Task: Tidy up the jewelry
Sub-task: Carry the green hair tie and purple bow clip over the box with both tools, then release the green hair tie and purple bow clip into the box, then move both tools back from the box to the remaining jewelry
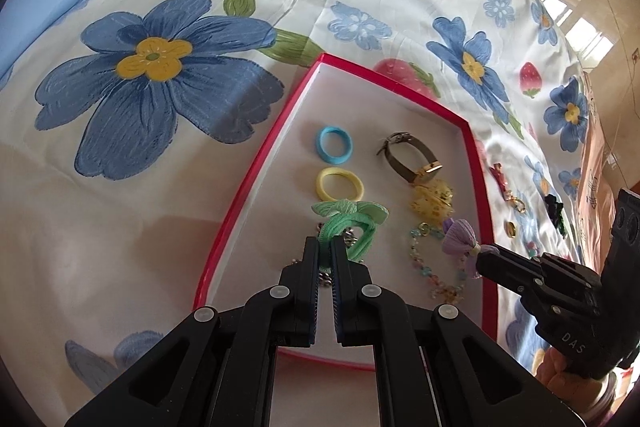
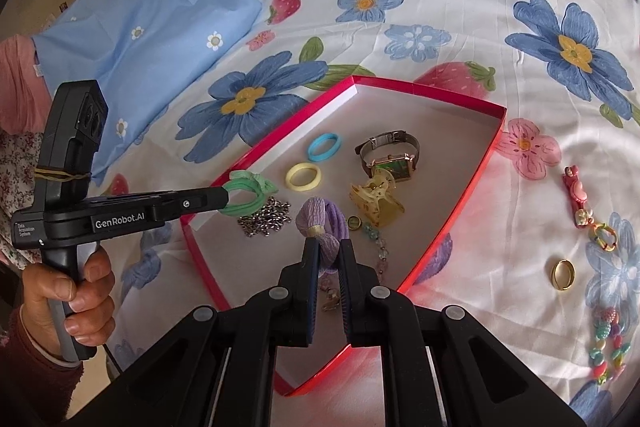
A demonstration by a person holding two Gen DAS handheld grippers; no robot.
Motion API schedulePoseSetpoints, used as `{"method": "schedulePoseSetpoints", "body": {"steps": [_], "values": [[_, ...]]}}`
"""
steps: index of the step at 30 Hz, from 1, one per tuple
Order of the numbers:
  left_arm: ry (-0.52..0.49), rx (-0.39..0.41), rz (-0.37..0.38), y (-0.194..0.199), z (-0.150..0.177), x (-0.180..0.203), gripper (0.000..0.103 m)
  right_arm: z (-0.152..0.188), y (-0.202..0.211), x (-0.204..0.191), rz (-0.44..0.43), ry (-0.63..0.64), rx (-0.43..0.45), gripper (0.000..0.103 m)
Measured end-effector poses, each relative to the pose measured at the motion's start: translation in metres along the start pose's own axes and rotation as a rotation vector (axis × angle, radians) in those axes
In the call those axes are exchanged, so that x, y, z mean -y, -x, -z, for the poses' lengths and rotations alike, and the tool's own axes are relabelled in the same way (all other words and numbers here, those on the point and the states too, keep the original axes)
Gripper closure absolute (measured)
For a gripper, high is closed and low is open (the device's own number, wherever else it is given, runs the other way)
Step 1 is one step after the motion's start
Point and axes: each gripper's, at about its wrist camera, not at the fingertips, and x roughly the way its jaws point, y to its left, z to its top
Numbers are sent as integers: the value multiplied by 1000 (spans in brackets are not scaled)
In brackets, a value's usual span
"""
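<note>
A red-rimmed tray [image 1: 256, 171] [image 2: 472, 183] lies on the flowered bedsheet. My left gripper [image 1: 325, 247] [image 2: 229, 201] is shut on a green bow hair tie [image 1: 352, 217] [image 2: 250, 197], held just above the tray over a silver chain [image 2: 266, 221]. My right gripper [image 2: 330, 251] [image 1: 482, 254] is shut on a purple scrunchie [image 2: 322, 227] [image 1: 460, 237] above the tray. In the tray lie a blue hair ring [image 1: 334, 145] [image 2: 325, 146], a yellow hair ring [image 1: 339, 183] [image 2: 304, 177], a watch [image 1: 406, 157] [image 2: 390, 155], a yellow claw clip [image 1: 434, 203] [image 2: 376, 201] and a bead bracelet [image 1: 436, 267].
Outside the tray on the sheet lie a gold ring [image 2: 563, 274], a red charm strap [image 2: 580, 207] and a coloured bead bracelet [image 2: 608, 343]. A blue pillow [image 2: 140, 27] lies at the back left. A person's hand [image 2: 76, 291] holds the left gripper.
</note>
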Motion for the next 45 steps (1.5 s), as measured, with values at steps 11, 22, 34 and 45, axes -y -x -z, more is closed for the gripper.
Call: {"method": "schedulePoseSetpoints", "body": {"steps": [11,22,34,45], "values": [[25,-46,-27,-33,-10,-6,96,0,-27,2,14,7,-64,89],[29,-22,-42,-20,-5,-2,75,2,-10,11,-26,-49,-19,69],[-34,24,-20,14,0,30,64,22,45,40,-21,-150,77,69],[-139,13,58,16,7,85,55,57,98,100,102,-294,140,67]]}}
